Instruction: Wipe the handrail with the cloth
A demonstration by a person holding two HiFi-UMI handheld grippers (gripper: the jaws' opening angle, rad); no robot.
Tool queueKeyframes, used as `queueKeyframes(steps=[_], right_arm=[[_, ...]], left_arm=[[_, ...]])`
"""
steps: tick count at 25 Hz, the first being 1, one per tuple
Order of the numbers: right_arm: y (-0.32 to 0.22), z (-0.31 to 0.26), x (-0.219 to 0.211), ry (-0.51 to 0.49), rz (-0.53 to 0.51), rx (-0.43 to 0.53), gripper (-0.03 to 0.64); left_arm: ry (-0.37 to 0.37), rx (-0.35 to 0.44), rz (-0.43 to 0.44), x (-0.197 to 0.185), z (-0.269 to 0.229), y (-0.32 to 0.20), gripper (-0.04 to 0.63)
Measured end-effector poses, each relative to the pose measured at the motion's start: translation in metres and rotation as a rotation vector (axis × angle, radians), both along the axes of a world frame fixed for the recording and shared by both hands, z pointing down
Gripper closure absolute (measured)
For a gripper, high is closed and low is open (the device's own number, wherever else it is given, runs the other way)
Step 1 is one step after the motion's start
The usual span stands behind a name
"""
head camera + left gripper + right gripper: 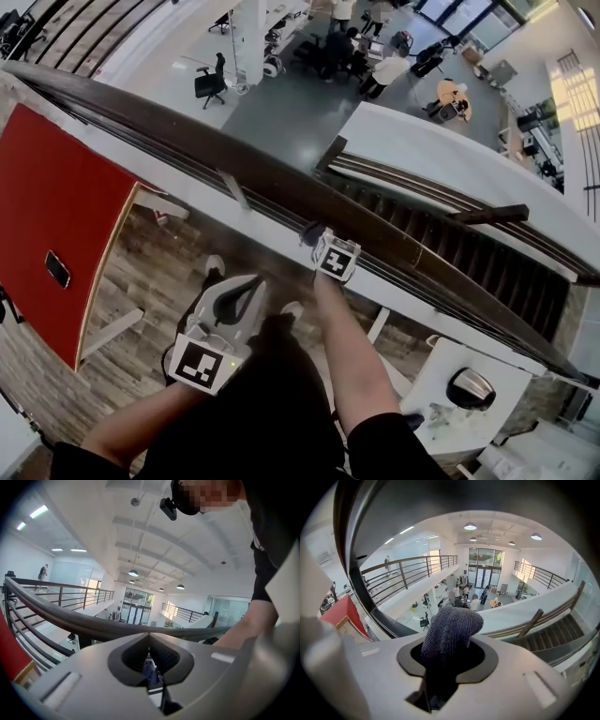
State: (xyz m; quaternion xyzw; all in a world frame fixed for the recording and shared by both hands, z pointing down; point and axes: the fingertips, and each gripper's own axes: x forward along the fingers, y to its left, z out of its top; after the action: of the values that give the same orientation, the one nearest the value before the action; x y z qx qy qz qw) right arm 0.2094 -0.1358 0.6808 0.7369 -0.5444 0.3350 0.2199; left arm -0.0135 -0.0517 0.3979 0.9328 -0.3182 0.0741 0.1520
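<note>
Gripping cloth (452,630) in right gripper (319,239), up against handrail (187,141), probably touching. Calls for sweep along rail's axis, upper-left to lower-right in head view. With left gripper (230,305) closed on nothing, farther back.

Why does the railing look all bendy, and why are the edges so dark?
Left gripper view: the wide-angle lens bows the handrail into a curve and darkens the corners. Right gripper view: the cloth is sharp, but a dark blur rings the picture. Head view: the rail curves too, and the windows at right are washed out by glare.
</note>
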Motion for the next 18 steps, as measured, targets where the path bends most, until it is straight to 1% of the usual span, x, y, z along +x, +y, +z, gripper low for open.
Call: queueKeyframes(steps=[3, 13, 18], right_arm=[[0.006, -0.003, 0.011, -0.008, 0.019, 0.007, 0.502], [0.022, -0.001, 0.043, 0.006, 0.005, -0.006, 0.502], [0.028, 0.0, 0.056, 0.014, -0.016, -0.016, 0.5]], left_arm=[[-0.003, 0.004, -0.004, 0.005, 0.0, 0.006, 0.597], [-0.008, 0.038, 0.016, 0.028, 0.001, 0.023, 0.597], [-0.003, 0.029, -0.023, 0.028, 0.0, 0.022, 0.597]])
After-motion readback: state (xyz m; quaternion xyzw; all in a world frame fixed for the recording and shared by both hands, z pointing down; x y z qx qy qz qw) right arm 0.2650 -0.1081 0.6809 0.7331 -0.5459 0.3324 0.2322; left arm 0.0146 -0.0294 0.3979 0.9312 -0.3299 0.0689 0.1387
